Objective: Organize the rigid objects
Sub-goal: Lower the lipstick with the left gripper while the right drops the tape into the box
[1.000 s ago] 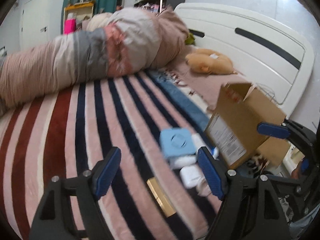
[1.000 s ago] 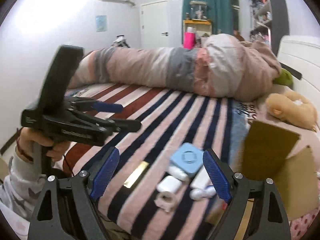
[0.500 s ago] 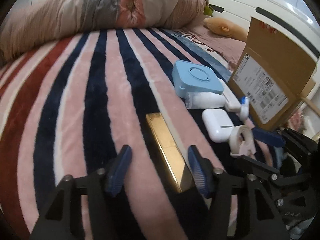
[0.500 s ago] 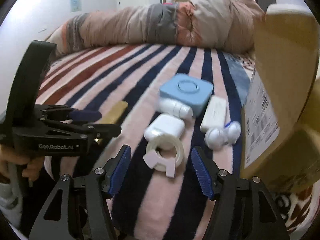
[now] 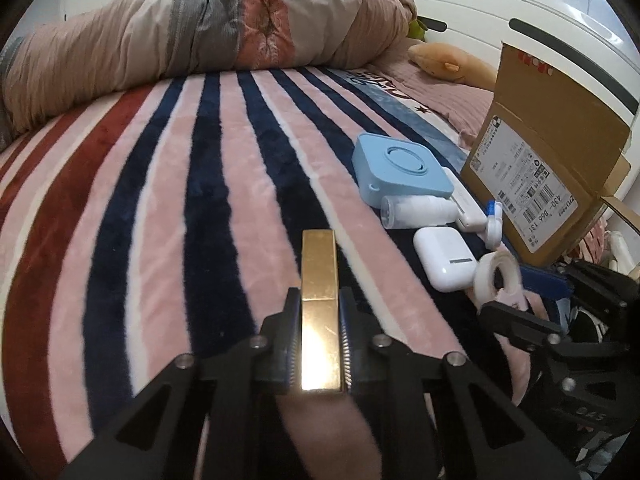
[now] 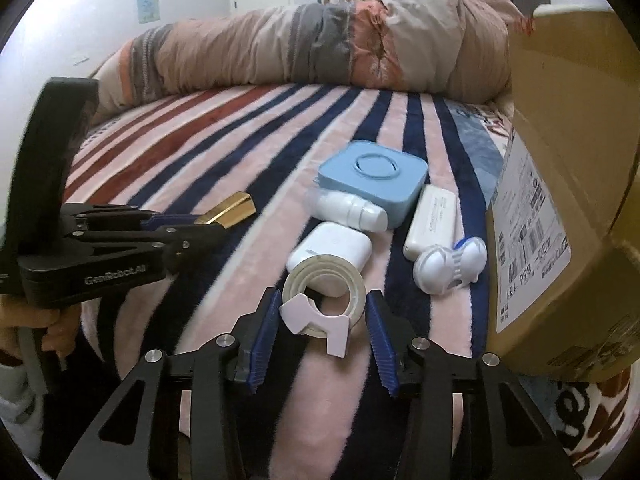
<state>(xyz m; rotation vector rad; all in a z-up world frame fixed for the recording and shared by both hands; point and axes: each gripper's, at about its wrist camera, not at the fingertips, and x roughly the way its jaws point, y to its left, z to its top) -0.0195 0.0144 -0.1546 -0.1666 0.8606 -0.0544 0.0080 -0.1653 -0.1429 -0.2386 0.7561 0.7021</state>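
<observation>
Two claws work over a striped blanket (image 5: 168,208) on a bed; rolled duvet (image 6: 320,48) at 12 o'clock, cardboard box (image 6: 568,168) at 3, interior hidden. Left claw (image 5: 320,344) pinches the gold bar (image 5: 319,280); right claw (image 6: 322,320), just closing, brackets the tape roll (image 6: 324,280), contact uncertain.

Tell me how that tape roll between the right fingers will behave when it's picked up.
The tape roll is probably light: a thin hollow ring. It should stay stiff, though a hard squeeze might oval it. Its plastic dispenser tab sticks out off-centre, so it may swing or twist in the right gripper.
</observation>
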